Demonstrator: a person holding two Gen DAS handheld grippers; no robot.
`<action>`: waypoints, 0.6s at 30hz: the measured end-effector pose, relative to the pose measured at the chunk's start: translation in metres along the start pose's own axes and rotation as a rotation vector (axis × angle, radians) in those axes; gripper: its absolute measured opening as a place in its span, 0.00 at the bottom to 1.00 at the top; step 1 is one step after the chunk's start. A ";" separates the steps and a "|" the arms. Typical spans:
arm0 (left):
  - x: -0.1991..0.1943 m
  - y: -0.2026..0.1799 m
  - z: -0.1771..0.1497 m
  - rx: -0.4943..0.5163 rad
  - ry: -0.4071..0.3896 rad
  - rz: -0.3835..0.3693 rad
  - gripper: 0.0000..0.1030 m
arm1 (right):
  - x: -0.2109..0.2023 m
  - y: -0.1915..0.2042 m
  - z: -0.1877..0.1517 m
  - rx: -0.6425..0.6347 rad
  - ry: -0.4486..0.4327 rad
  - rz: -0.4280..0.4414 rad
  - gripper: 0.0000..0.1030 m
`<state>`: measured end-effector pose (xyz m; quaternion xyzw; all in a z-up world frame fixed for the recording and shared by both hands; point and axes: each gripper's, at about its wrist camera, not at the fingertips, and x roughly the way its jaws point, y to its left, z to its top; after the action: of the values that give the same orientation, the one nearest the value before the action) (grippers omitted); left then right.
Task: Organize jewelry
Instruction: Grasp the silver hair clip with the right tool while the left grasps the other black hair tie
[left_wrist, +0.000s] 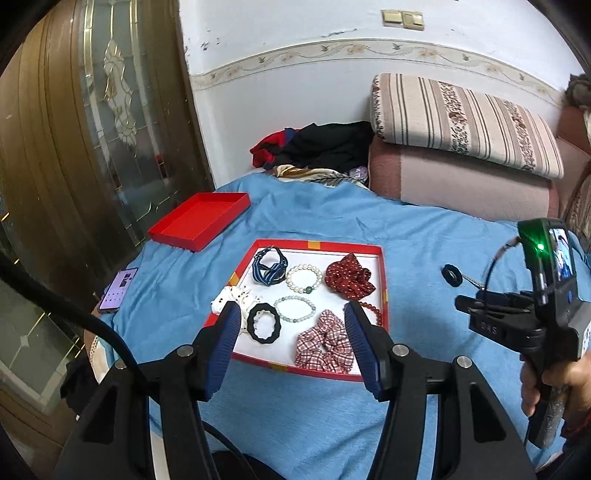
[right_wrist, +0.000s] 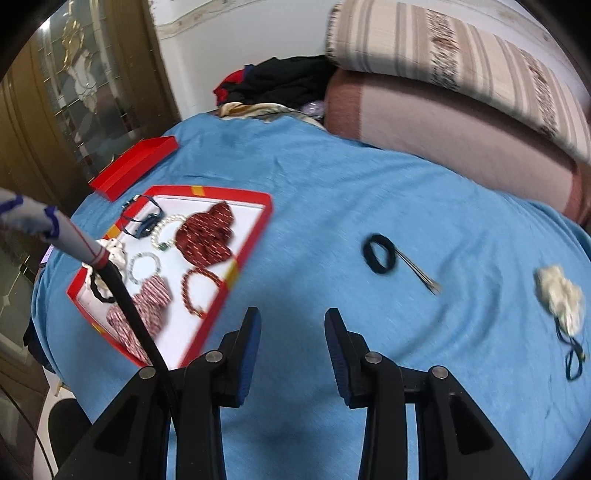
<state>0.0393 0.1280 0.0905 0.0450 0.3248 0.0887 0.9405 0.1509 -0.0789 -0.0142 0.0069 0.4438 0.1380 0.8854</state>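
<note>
- The red tray (left_wrist: 385, 280) with its white lining sits on the blue blanket (left_wrist: 424, 240), with its matching red lid (left_wrist: 199, 221) lying open side up beyond the tray's far left corner
- Inside the tray lie a blue striped scrunchie (left_wrist: 269, 266), a pearl bracelet (left_wrist: 304, 279) beside it, and a dark red dotted scrunchie (left_wrist: 349, 277) at the far right
- In the nearer row are a black hair tie (left_wrist: 263, 324), a pale green bead bracelet (left_wrist: 294, 307), a red plaid scrunchie (left_wrist: 325, 345) and a red bead bracelet (right_wrist: 197, 291)
- A white frilly scrunchie (left_wrist: 232, 297) hangs over the tray's left rim
- Out on the blanket, well apart from the tray, lie a second black hair band (right_wrist: 378, 254) with thin wires touching it, and a cream fabric flower (right_wrist: 561, 299) on a dark cord
- The left gripper (left_wrist: 291, 314) hovers over the tray's near edge, jaws parted and empty
- The right gripper (right_wrist: 293, 317) hangs over bare blanket, jaws parted more narrowly, nothing between them
- A phone (left_wrist: 118, 290) rests at the blanket's left edge
</note>
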 end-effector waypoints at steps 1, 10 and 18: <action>-0.001 -0.003 -0.001 0.006 0.001 -0.001 0.56 | -0.001 -0.006 -0.003 0.010 0.001 -0.003 0.38; -0.001 -0.032 -0.004 0.060 0.031 -0.018 0.56 | -0.020 -0.057 -0.028 0.093 0.001 -0.052 0.38; 0.011 -0.069 -0.007 0.108 0.092 -0.065 0.56 | -0.029 -0.102 -0.044 0.169 0.000 -0.077 0.39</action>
<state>0.0532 0.0631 0.0687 0.0810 0.3731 0.0424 0.9233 0.1234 -0.1892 -0.0317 0.0645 0.4539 0.0657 0.8863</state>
